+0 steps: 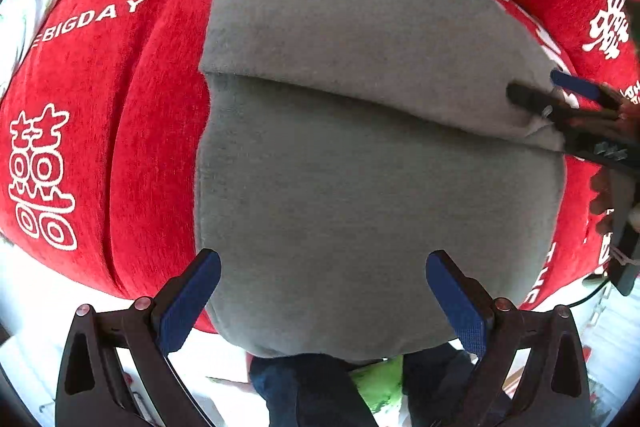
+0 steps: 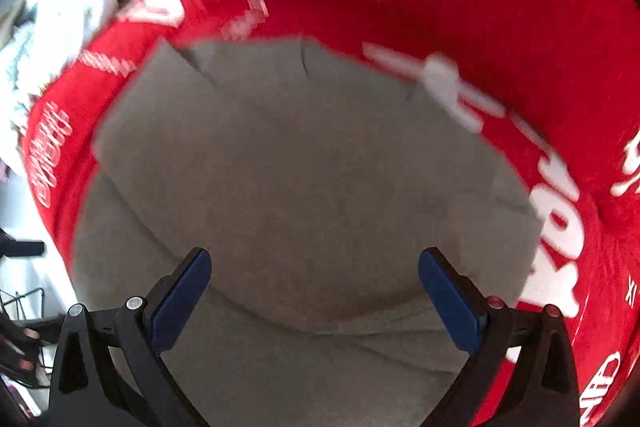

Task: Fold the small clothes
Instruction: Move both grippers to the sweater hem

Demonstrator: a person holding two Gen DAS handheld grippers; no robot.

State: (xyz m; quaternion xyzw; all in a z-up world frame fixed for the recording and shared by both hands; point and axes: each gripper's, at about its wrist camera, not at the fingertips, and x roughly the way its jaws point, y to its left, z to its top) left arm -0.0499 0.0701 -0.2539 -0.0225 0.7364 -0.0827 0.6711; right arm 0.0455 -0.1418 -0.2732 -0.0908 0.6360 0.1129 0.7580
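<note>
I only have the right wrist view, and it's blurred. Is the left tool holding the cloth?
Observer: No. The left tool is open above the cloth, near its closest edge, with nothing between its pads.
Operator: Where is my right tool on the cloth?
Observer: The right tool is at the cloth's right edge, where the fold ends.
Operator: Any landmark beside the cloth?
Observer: The red blanket has "BIGDAY" printed on it, off the cloth's far left corner.

White "BIGDAY" lettering and double-happiness characters on the red cloth point(image 1: 132, 131); other print too blurred.
</note>
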